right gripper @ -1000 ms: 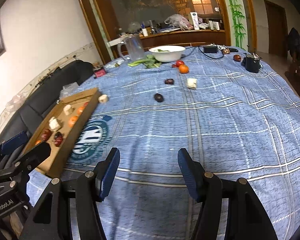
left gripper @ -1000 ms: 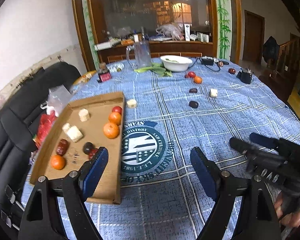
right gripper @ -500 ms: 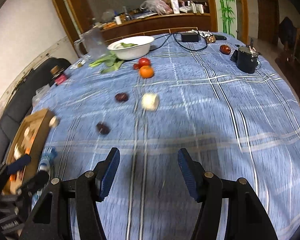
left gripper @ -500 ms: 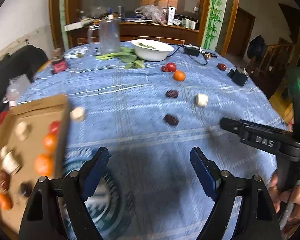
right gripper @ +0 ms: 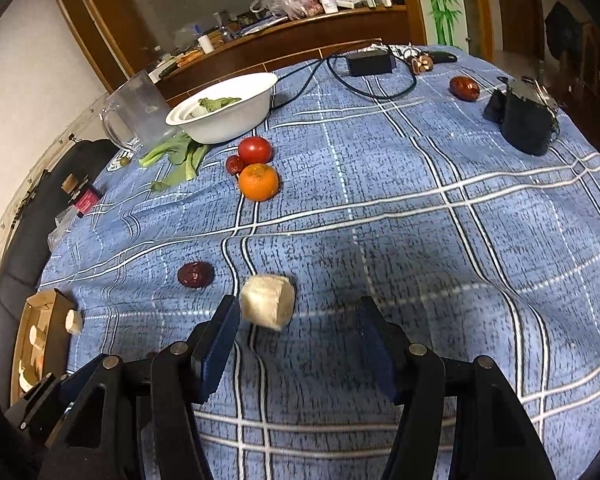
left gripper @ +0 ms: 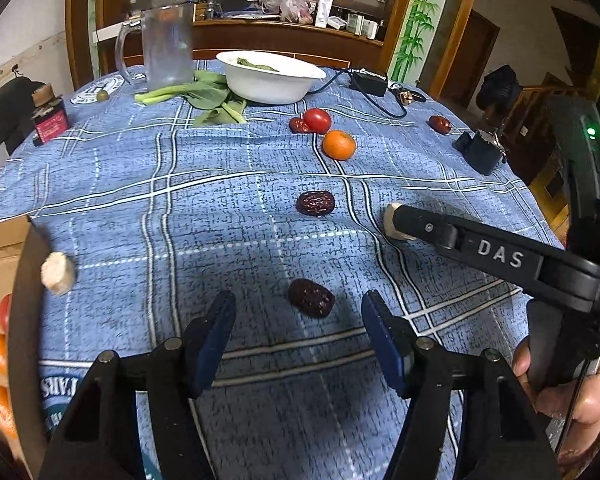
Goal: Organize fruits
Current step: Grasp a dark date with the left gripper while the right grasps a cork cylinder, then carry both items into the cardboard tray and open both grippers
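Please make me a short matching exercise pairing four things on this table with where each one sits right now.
Things:
1. nearer dark date
2. pale chunk
3. orange
4. leafy greens

Places:
A. between the glass pitcher and the white bowl
B. just ahead of the open left gripper
C. next to the red tomato
D. by the left fingertip of the open right gripper

Pairs: 1-B, 2-D, 3-C, 4-A
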Tool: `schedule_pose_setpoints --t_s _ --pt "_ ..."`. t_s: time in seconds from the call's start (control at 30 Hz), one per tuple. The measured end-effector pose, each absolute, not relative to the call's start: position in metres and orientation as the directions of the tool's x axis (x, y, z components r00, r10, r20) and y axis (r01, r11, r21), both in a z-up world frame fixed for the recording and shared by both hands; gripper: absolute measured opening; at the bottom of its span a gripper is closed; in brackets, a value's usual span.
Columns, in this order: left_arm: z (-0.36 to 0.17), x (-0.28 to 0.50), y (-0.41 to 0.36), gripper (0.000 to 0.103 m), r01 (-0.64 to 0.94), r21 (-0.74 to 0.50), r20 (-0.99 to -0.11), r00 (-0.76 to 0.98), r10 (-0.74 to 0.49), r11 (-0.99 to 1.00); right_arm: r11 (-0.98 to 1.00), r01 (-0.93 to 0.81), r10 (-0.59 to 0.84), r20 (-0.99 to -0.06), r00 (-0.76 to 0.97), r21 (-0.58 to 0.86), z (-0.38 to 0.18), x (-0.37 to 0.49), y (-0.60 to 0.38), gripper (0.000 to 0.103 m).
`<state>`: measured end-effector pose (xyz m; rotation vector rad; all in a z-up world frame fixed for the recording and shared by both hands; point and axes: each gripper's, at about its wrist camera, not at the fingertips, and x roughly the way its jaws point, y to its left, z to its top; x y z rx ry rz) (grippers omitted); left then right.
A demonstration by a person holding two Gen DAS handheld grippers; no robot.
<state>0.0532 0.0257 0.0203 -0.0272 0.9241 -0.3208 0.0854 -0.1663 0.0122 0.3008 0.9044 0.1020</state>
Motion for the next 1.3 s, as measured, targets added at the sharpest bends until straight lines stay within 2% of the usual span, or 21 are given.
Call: schedule_pose_setpoints --t_s 0.1,0.43,0.6,0.63,0.67,0.7,0.77,0.87,1.17,1.3 --pt "0.013 0.06 0.025 0.064 0.261 -0.17 -0.786 0.547 -0.29 0.95 0.954 0.032 0.213 -0.749 0.627 0.298 0.012 0.088 -0.165 0.064" --pt "0.011 0.058 0.023 0.049 0.287 -0.17 -0.771 0.557 -0.309 0.943 0.967 -0.009 0.203 -0.749 0.63 0.254 0.009 0.091 -0.15 0.056" --pt "0.011 0.057 0.02 0.034 0.314 -0.171 -0.769 0.55 -0.325 0.934 0.974 -0.02 0.187 -0.753 0.631 0.225 0.008 0.091 -0.146 0.056" --pt "0.01 0.057 0.02 0.028 0.314 -0.168 -0.77 0.55 -0.324 0.934 0.975 -0.022 0.185 -0.754 0.63 0.221 0.008 0.091 -0.145 0.055" --pt "0.01 0.056 0.02 0.025 0.313 -0.165 -0.771 0.551 -0.32 0.935 0.976 -0.024 0.182 -0.754 0.631 0.216 0.008 0.09 -0.144 0.05" --pt "0.01 0.056 0.02 0.025 0.315 -0.167 -0.771 0.549 -0.323 0.934 0.977 -0.026 0.18 -0.755 0.631 0.211 0.008 0.09 -0.143 0.047" --pt "0.01 0.054 0.021 0.025 0.315 -0.175 -0.769 0.548 -0.329 0.933 0.978 -0.03 0.18 -0.755 0.631 0.208 0.008 0.089 -0.142 0.033" --pt "0.011 0.052 0.023 0.025 0.31 -0.186 -0.761 0.554 -0.337 0.932 0.975 -0.042 0.194 -0.746 0.637 0.218 0.008 0.086 -0.142 0.025" --pt "0.013 0.052 0.029 0.025 0.317 -0.242 -0.734 0.558 -0.386 0.917 0.966 -0.002 0.193 -0.715 0.672 0.259 0.012 0.078 -0.154 0.025" --pt "0.015 0.051 0.036 0.025 0.3 -0.27 -0.724 0.563 -0.399 0.915 0.965 0.052 0.164 -0.746 0.645 0.257 0.011 0.07 -0.159 0.024"
